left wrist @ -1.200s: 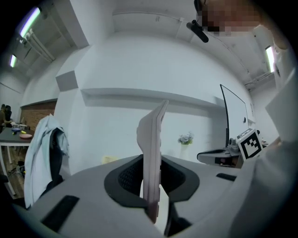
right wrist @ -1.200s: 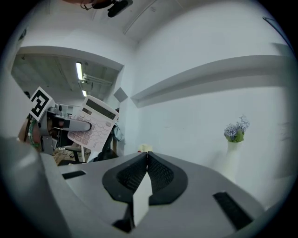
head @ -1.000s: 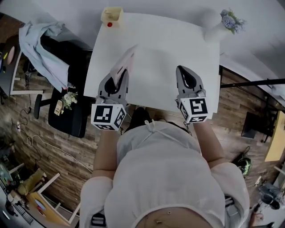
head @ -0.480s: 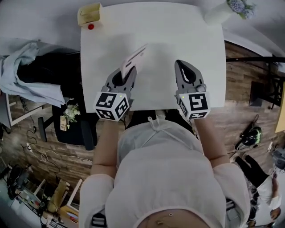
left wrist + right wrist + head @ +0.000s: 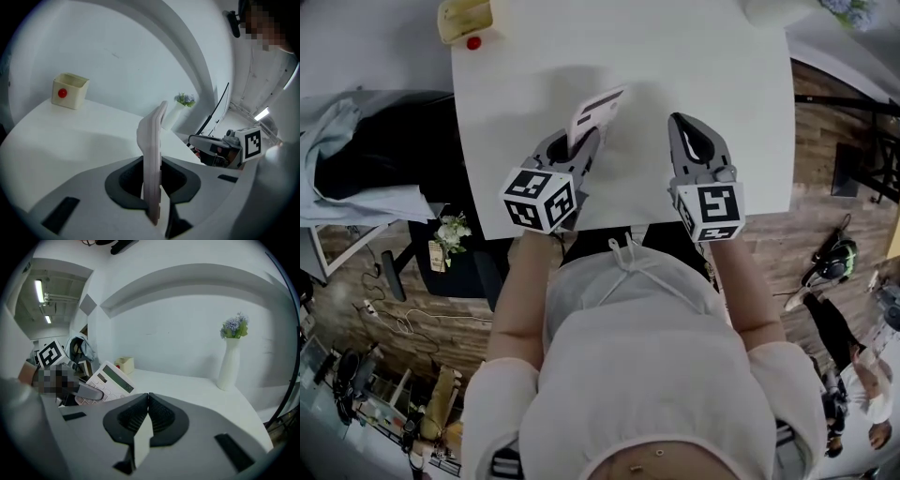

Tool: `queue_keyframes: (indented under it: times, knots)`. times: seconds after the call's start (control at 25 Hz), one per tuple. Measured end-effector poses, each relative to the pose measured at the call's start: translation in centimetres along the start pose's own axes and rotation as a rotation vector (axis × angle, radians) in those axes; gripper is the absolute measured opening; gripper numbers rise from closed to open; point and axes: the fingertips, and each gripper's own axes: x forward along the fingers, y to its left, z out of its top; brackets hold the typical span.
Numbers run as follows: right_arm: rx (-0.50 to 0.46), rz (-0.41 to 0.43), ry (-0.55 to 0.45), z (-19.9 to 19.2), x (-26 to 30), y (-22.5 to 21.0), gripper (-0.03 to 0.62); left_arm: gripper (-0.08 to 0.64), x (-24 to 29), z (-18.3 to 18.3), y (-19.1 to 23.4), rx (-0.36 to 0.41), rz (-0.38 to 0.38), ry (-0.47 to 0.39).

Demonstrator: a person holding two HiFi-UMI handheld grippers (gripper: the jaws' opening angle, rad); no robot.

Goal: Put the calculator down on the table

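The white calculator [image 5: 597,109] stands up on edge over the white table [image 5: 703,66], tilted, its lower end clamped in my left gripper [image 5: 581,142]. In the left gripper view the calculator [image 5: 153,145] shows edge-on, with the jaws of my left gripper [image 5: 152,187] pressed against both of its faces. The right gripper view shows the calculator's keys and display [image 5: 110,379] at its left. My right gripper [image 5: 689,131] hovers beside it to the right, shut with nothing in it, its pads [image 5: 159,413] meeting.
A pale yellow box with a red button [image 5: 467,21] sits at the table's far left corner. A white vase of flowers [image 5: 231,358] stands at the far right. A black chair draped with cloth [image 5: 366,150] is left of the table.
Both grippers have come down and forward over the table. The left one has rolled, so the calculator leans more to the right and sits lower.
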Motion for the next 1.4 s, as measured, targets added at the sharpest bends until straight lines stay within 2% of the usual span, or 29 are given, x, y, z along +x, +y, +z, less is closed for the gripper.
queue_keyframes:
  times: [0.16,0.28,0.6,0.88,1.08,1.2,1.28,1.4]
  knots:
    - [0.000,-0.001,0.017,-0.8,0.6,0.6,0.006,0.083,0.6,-0.2,1.2,-0.109,-0.041,-0.002]
    - [0.004,-0.004,0.026,-1.1,0.9,0.8,0.006,0.088,0.9,-0.4,2.3,-0.174,-0.043,0.008]
    - [-0.005,0.001,0.031,-1.1,1.1,1.4,0.006,0.127,1.5,-1.1,4.6,-0.197,0.022,0.051]
    - [-0.004,0.005,0.035,-1.2,1.5,1.4,0.006,0.169,2.0,-1.2,5.9,-0.170,0.066,0.069]
    - [-0.008,0.014,0.031,-0.9,1.9,1.8,0.006,0.254,2.0,-1.0,7.4,-0.060,0.198,0.110]
    - [-0.011,0.017,0.032,-0.9,1.9,1.8,0.006,0.275,2.2,-0.9,8.0,0.049,0.308,0.127]
    - [-0.015,0.017,0.033,-0.9,1.8,1.6,0.006,0.275,2.2,-0.8,7.8,0.087,0.318,0.115]
    - [-0.020,0.014,0.028,-0.6,1.7,1.6,0.006,0.288,1.7,-0.7,7.6,0.071,0.303,0.099]
